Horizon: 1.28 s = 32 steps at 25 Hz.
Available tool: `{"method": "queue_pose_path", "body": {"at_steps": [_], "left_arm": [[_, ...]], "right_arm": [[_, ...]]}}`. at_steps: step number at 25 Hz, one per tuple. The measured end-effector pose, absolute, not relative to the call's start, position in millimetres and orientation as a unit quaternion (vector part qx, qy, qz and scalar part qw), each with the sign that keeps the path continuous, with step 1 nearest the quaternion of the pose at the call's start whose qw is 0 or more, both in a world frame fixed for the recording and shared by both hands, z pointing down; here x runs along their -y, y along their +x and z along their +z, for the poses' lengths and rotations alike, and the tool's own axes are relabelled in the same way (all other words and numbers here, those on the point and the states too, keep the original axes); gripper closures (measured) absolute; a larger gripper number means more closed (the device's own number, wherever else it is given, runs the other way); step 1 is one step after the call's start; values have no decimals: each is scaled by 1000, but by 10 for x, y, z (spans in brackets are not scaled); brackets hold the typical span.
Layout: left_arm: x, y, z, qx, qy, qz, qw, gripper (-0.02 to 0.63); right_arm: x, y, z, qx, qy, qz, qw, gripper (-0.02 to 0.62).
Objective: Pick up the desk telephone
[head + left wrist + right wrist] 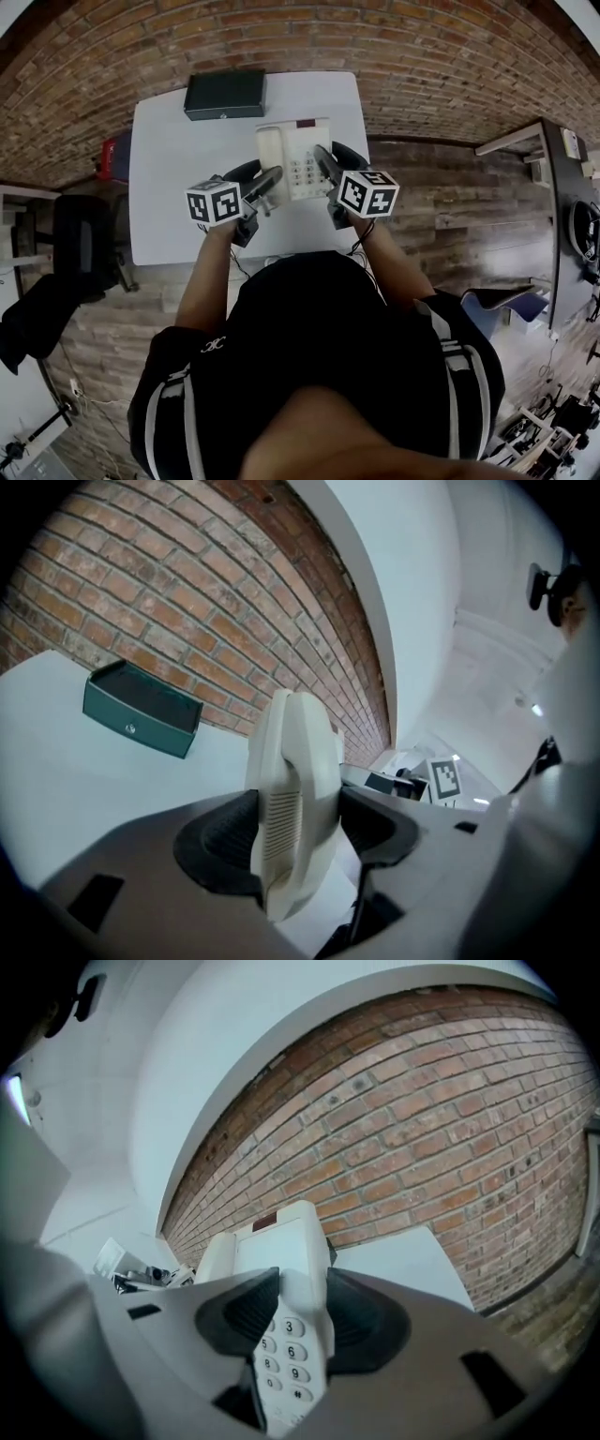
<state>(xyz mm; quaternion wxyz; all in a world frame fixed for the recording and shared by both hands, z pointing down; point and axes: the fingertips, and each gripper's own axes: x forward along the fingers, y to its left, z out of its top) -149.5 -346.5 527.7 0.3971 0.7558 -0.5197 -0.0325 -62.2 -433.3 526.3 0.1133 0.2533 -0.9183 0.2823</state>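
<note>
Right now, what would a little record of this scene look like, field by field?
Surface: white table
Main item: cream desk telephone
Left claw: shut on the telephone's handset side
Right claw: shut on its keypad side
Also there: dark green box at the table's far edge

The desk telephone (292,159) is cream white. Its handset (270,155) lies in place on the left side. The number keys (304,173) are on the right, and a small dark red strip (306,124) is at the far end. The left gripper (265,185) pinches the handset side and the right gripper (327,167) pinches the key side, over the white tabletop (169,187).
</note>
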Motion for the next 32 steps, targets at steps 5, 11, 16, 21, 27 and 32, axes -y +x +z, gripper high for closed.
{"method": "queue_pose_path", "body": {"at_steps": [5,11,16,21,27,32], "left_arm": [[3418,-1550,4933,525,773,-33,354,331],[3387,-1575,4490,533,790,-37,300,331],[3333,-1617,4091,548,804,-47,226,331],[3272,-1602,3847,557,810,-43,176,331],[3274,-1585,3772,553,816,-49,162,330],[3319,-1545,3802,551,817,-42,167,330]], "right_arm": [[4288,-667,4866,929,254,256,83,453],[4259,-700,4350,946,250,203,44,454],[4181,-735,3916,957,250,144,7,453],[4114,-702,3688,960,248,128,-23,453],[4100,-668,3600,958,254,126,-31,453],[4139,-623,3648,957,259,130,-28,453]]}}
